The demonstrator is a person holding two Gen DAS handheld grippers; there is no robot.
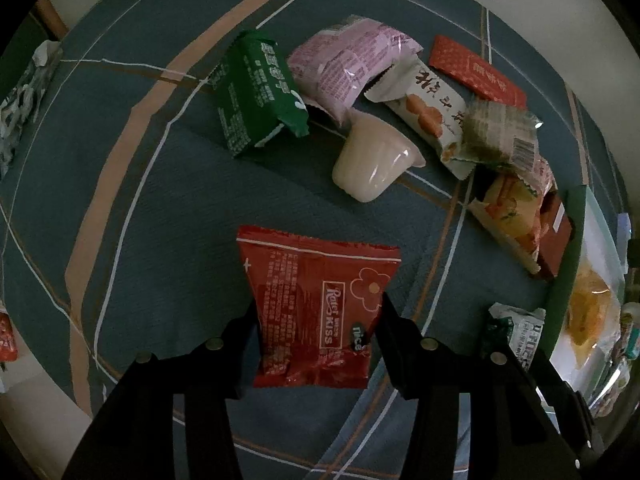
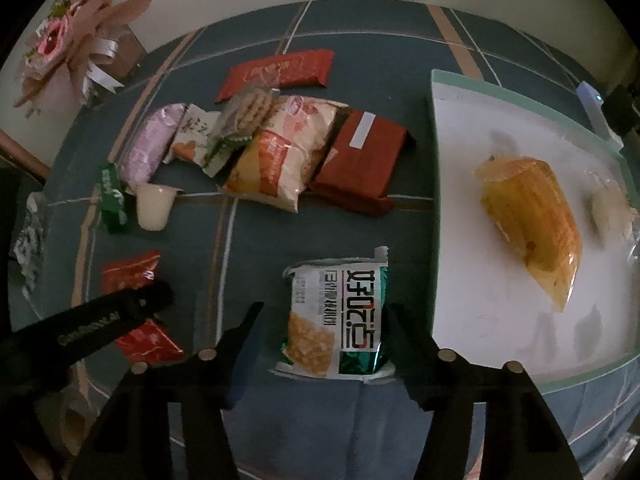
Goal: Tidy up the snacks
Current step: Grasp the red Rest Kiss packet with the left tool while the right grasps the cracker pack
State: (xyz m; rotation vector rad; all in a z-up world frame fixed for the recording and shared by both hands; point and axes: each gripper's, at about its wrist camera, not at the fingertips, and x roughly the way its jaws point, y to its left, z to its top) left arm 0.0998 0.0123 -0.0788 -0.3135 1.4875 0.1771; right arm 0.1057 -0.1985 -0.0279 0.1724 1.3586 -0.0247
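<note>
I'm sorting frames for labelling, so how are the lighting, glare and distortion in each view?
Left wrist view: dim, with glare streaks on the pink packet and heavy fisheye bending of the tablecloth stripes; the red packet print stays readable. Right wrist view: also dim, but the white tray is bright and washed out, and the edges curve and blur.

Both my wrist cameras look steeply down, close over the cloth (image 1: 168, 200); both catch the snack pile (image 2: 276, 152).
</note>
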